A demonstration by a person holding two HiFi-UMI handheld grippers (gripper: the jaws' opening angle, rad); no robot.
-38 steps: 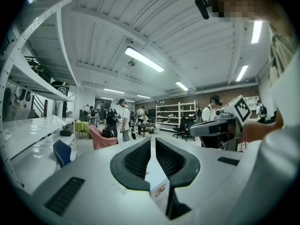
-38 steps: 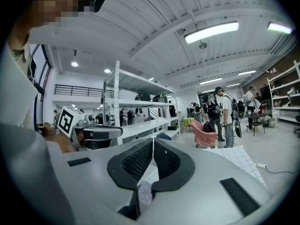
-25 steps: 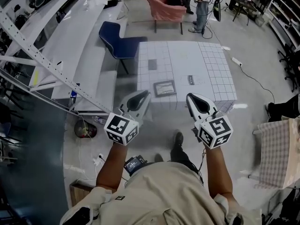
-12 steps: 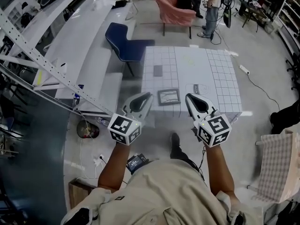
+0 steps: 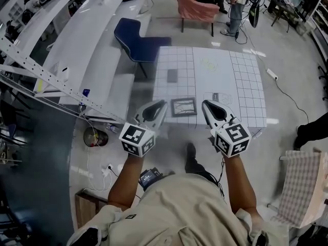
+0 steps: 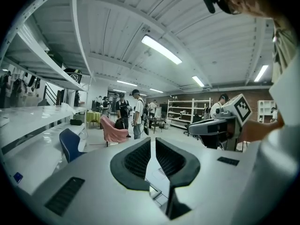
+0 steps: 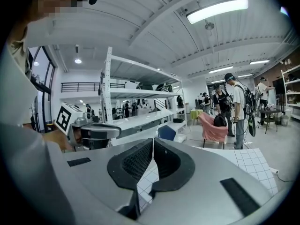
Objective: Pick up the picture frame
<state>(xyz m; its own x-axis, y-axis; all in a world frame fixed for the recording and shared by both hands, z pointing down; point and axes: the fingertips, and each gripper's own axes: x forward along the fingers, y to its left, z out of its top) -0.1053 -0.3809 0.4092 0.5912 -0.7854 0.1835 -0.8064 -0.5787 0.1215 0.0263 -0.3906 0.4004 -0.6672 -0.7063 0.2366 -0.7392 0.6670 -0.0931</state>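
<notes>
Lying flat near the front edge of the white gridded table [image 5: 241, 81], the picture frame [image 5: 183, 106] has a dark rim and nothing touches it. The left tongs [image 5: 160, 104] are held over the table's front left corner, beside the frame. Their jaws are closed to a thin slit, with nothing between them. The right tongs [image 5: 206, 105] are held over the front edge too, on the other side of the frame, with the jaw tips pressed together and empty. A small dark rectangle [image 5: 172, 76] lies farther back on the table. Beyond the table's far left corner stands a blue chair [image 5: 136, 37].
</notes>
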